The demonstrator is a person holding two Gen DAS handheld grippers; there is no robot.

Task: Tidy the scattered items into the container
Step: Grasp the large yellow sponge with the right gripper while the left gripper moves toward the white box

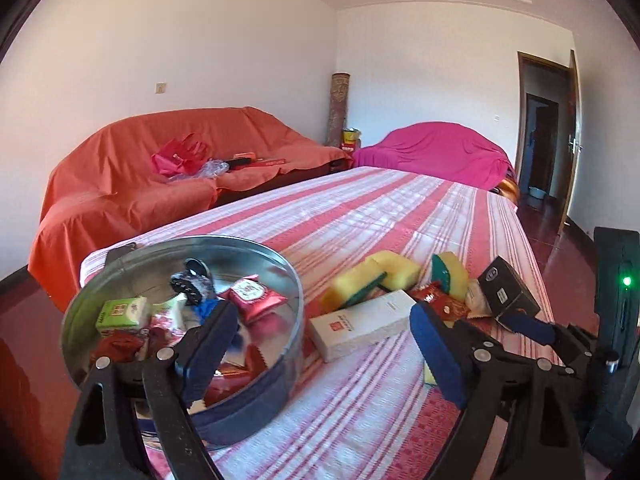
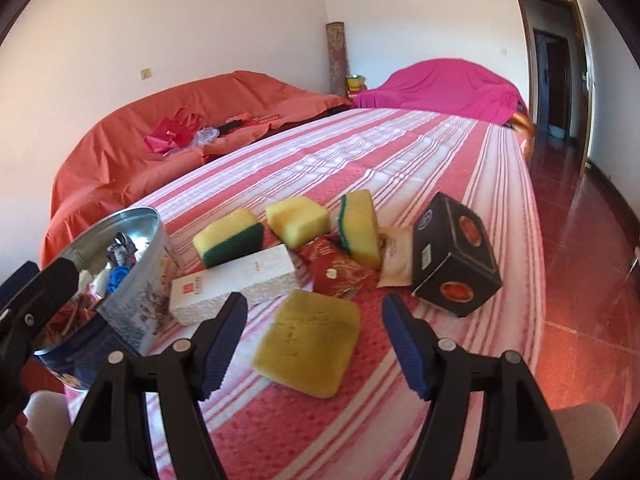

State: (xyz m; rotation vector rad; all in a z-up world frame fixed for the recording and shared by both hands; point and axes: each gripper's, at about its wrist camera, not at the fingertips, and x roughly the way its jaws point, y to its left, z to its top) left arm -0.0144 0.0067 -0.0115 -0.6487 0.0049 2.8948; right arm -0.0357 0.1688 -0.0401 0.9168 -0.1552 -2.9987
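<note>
Where the striped cloth (image 2: pixel 400 152) runs toward an orange-draped sofa (image 1: pixel 160 160), a pink one (image 2: pixel 440 84) and white walls, a tin (image 1: pixel 192 412) sits at its near left corner. Sponges (image 2: pixel 308 344), a white box (image 2: pixel 236 280) and a black box (image 2: pixel 456 256) lie scattered just right. Left gripper (image 1: pixel 324 344) and right gripper (image 2: pixel 314 340) both gape, holding nothing.

The left hand-held gripper (image 1: pixel 320 344) points slightly downward with its jaws spread wide, nothing between the pads (blue, ribbed). The right hand-held gripper (image 2: pixel 314 344) tilts downward too, jaws likewise apart.
</note>
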